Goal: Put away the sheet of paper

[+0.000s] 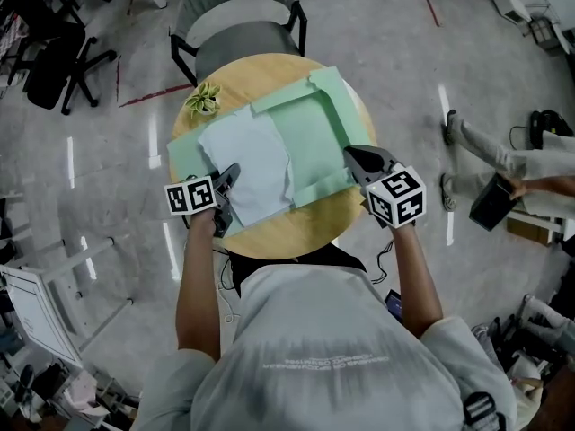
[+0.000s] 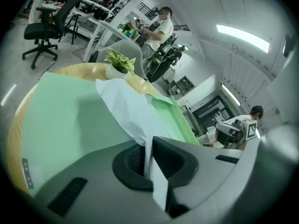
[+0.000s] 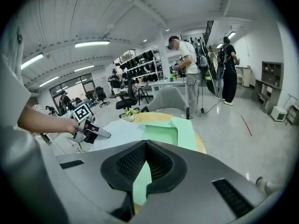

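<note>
Table (image 1: 289, 233) status: left hand-held gripper (image 1: 229, 180) clamps the sheet of paper (image 1: 248, 162), right hand-held gripper (image 1: 359, 162) clamps the open folder (image 1: 314, 131); I judge filing incomplete.

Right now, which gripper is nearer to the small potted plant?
Left. The left gripper grips the paper near the plant; the right gripper holds the green folder on the table's other side.

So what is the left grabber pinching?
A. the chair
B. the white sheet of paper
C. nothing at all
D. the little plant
B: the left gripper has its jaws shut on the edge of the white sheet of paper, while the right gripper is shut on the green folder.
</note>
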